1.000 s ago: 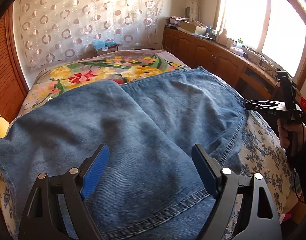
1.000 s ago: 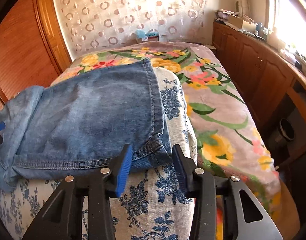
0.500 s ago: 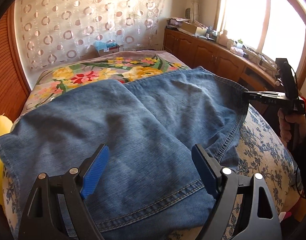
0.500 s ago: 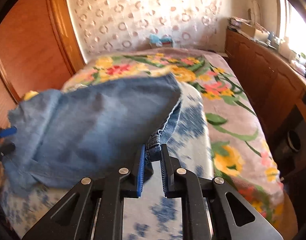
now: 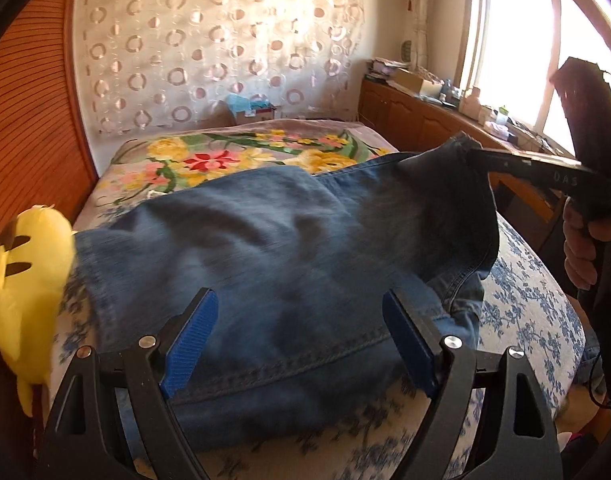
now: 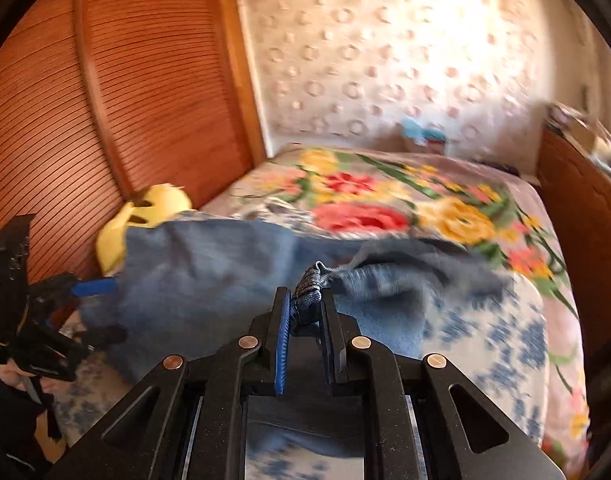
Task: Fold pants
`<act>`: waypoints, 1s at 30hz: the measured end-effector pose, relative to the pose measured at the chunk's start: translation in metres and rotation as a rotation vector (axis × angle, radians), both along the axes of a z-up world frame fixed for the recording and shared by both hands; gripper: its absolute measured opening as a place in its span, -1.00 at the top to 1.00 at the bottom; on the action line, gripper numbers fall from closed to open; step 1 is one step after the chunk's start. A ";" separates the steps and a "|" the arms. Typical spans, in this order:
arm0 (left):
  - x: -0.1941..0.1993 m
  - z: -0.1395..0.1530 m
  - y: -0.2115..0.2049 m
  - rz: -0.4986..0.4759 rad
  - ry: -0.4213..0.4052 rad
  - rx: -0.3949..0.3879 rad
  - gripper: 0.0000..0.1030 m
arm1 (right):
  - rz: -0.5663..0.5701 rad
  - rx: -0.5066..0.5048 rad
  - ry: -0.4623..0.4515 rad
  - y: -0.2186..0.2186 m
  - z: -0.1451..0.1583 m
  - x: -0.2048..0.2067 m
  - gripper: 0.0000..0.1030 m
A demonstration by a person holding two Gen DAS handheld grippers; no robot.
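My right claw pinches the jeans corner, lifting it to fold over. My left claw hovers open above the near hem, ready to pin it.

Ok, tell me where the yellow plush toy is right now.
The yellow plush toy sits at the left edge of the left wrist view, against the slatted wooden panel and touching the blue denim pants; the right wrist view shows it behind them.

left gripper – jaws wide above jeans | right gripper – pinching lifted far corner
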State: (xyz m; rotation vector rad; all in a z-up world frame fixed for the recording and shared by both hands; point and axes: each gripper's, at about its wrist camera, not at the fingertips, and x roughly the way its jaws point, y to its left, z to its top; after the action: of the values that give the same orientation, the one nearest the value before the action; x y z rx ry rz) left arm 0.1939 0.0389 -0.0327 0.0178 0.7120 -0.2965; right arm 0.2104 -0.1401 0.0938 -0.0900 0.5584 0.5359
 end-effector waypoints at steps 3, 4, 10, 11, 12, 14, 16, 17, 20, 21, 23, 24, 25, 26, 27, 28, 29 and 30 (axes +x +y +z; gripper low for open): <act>-0.010 0.003 0.011 0.022 -0.011 -0.004 -0.65 | 0.059 0.000 -0.017 0.026 0.008 -0.012 0.73; -0.015 0.005 0.015 0.028 -0.016 -0.008 -0.65 | 0.082 0.004 -0.020 0.035 0.011 -0.018 0.73; -0.038 0.011 0.028 0.046 -0.039 -0.016 -0.65 | 0.177 0.014 -0.026 0.065 0.015 -0.043 0.73; -0.042 0.011 0.028 0.046 -0.042 -0.017 -0.65 | 0.185 0.012 -0.019 0.066 0.012 -0.042 0.73; -0.044 0.010 0.028 0.045 -0.044 -0.018 -0.65 | 0.190 0.008 -0.013 0.066 0.009 -0.041 0.72; -0.051 0.008 0.028 0.044 -0.044 -0.022 -0.65 | 0.189 -0.013 -0.017 0.069 0.005 -0.044 0.63; -0.055 0.005 0.026 0.041 -0.038 -0.026 -0.65 | 0.180 -0.017 -0.017 0.069 0.005 -0.047 0.55; -0.058 0.003 0.025 0.038 -0.035 -0.026 -0.65 | 0.182 -0.014 -0.018 0.068 0.005 -0.050 0.47; -0.062 -0.005 0.021 0.030 -0.018 -0.026 -0.65 | 0.159 -0.022 -0.028 0.061 0.007 -0.057 0.41; -0.062 -0.007 0.019 0.028 -0.013 -0.026 -0.65 | 0.152 -0.027 -0.029 0.059 0.007 -0.058 0.41; -0.060 -0.011 0.015 0.024 -0.006 -0.021 -0.65 | 0.131 -0.041 -0.032 0.053 0.007 -0.060 0.40; -0.059 -0.011 0.014 0.022 -0.004 -0.019 -0.65 | 0.118 -0.050 -0.035 0.050 0.006 -0.065 0.39; -0.057 -0.012 0.012 0.020 -0.003 -0.018 -0.65 | 0.104 -0.059 -0.034 0.047 0.004 -0.066 0.38; -0.056 -0.012 0.010 0.020 -0.002 -0.017 -0.65 | 0.096 -0.062 -0.032 0.045 0.002 -0.067 0.37; -0.054 -0.013 0.008 0.020 0.000 -0.017 -0.65 | 0.087 -0.062 -0.028 0.043 -0.003 -0.067 0.36; -0.052 -0.013 0.005 0.017 0.003 -0.017 -0.65 | 0.077 -0.060 -0.021 0.039 -0.008 -0.067 0.36; -0.050 -0.013 0.004 0.016 0.004 -0.016 -0.65 | 0.066 -0.059 -0.013 0.037 -0.014 -0.068 0.35; -0.048 -0.012 0.001 0.011 0.003 -0.014 -0.65 | 0.055 -0.060 -0.006 0.034 -0.019 -0.069 0.33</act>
State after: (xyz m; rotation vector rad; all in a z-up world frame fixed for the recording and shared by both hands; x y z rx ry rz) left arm 0.1455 0.0403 -0.0447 0.0000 0.7131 -0.2907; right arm 0.1419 -0.1057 0.0752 -0.1638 0.5671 0.5721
